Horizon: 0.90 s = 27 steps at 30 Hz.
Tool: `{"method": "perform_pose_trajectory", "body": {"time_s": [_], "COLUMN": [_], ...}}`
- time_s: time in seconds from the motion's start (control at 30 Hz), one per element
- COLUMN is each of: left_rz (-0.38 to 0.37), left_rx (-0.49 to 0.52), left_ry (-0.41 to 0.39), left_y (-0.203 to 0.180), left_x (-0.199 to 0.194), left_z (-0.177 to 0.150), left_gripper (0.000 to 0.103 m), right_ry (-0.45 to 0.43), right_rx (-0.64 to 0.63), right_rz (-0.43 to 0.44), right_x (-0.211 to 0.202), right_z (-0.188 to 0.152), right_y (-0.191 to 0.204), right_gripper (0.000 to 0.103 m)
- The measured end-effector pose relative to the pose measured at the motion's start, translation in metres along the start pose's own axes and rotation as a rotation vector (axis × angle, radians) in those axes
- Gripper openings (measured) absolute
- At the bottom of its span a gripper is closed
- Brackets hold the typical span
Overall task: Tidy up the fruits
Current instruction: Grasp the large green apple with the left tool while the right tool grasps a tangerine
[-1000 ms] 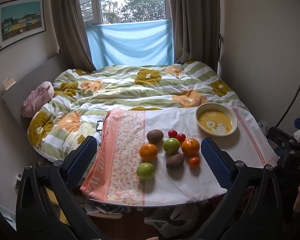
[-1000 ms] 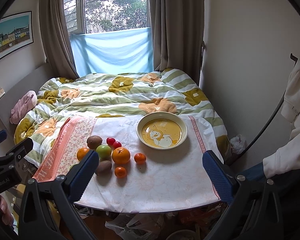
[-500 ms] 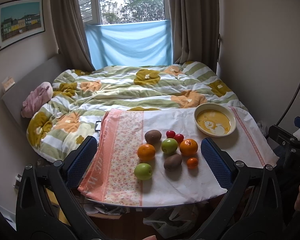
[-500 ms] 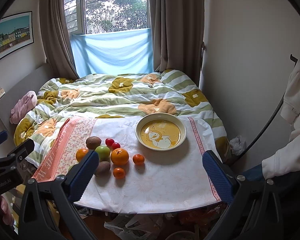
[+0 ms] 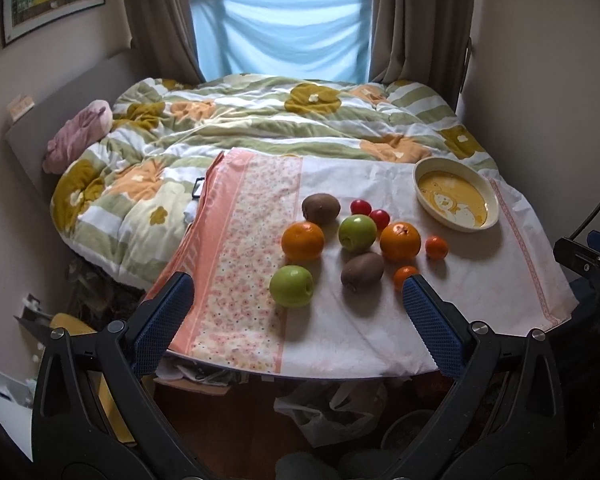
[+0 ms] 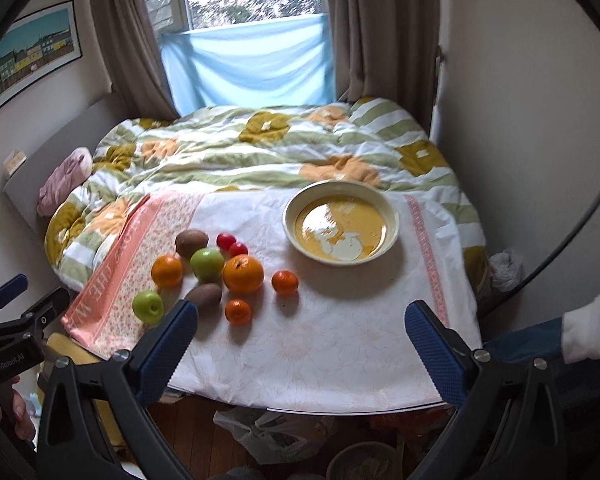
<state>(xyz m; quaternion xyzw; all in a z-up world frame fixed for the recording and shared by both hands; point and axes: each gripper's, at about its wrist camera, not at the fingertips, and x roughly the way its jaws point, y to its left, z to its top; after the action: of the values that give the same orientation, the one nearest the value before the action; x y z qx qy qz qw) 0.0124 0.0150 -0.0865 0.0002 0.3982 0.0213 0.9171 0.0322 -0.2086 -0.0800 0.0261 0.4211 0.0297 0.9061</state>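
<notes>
The yellow bowl (image 6: pixel 341 227) sits at 1 o'clock on the cloth-covered bench (image 6: pixel 340 340), holding no fruit, while 10 fruits (image 6: pixel 243 273) cluster at 10 o'clock, and the left hand-held gripper (image 5: pixel 298 296) and right hand-held gripper (image 6: pixel 300 322) both gape wide, gripping nothing.

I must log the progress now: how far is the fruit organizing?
Nothing looks done yet: the yellow bowl is empty. Nothing is in hand; the left gripper and right gripper have jaws open. Left: all ten fruits, such as the nearest green apple and the kiwi, lie on the cloth.
</notes>
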Motion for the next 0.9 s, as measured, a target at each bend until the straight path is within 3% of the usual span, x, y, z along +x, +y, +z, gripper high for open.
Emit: {"method": "perform_pose_trajectory", "body": {"time_s": [0.2, 0.5, 0.6, 0.83, 0.9], "left_rz": [-0.004, -0.064, -0.088, -0.131, -0.139], "left_rx": [0.048, 0.075, 0.076, 0.068, 0.067], "left_ry": [0.056, 0.115, 0.14, 0.165, 0.171], "left_y": [0.006, 0.011, 0.014, 0.015, 0.015], "left_x": [0.054, 0.126, 0.142, 0.163, 0.167], "left_z": [-0.019, -0.032, -0.035, -0.038, -0.038], "left_gripper": [0.103, 0.102, 0.094, 0.087, 0.08], "right_ry": [0.051, 0.098, 0.113, 0.128, 0.134], "right_rx": [-0.011, -0.06, -0.059, -0.063, -0.063], "right_rz": [0.082, 0.127, 0.124, 0.112, 0.109], "right_x": [0.056, 0.125, 0.147, 0.174, 0.178], "right_z": [-0.011, -0.036, -0.041, -0.045, -0.045], "right_y": [-0.005, 0.026, 0.033, 0.043, 0.045], "right_gripper": [0.103, 0.103, 0.103, 0.094, 0.093]}}
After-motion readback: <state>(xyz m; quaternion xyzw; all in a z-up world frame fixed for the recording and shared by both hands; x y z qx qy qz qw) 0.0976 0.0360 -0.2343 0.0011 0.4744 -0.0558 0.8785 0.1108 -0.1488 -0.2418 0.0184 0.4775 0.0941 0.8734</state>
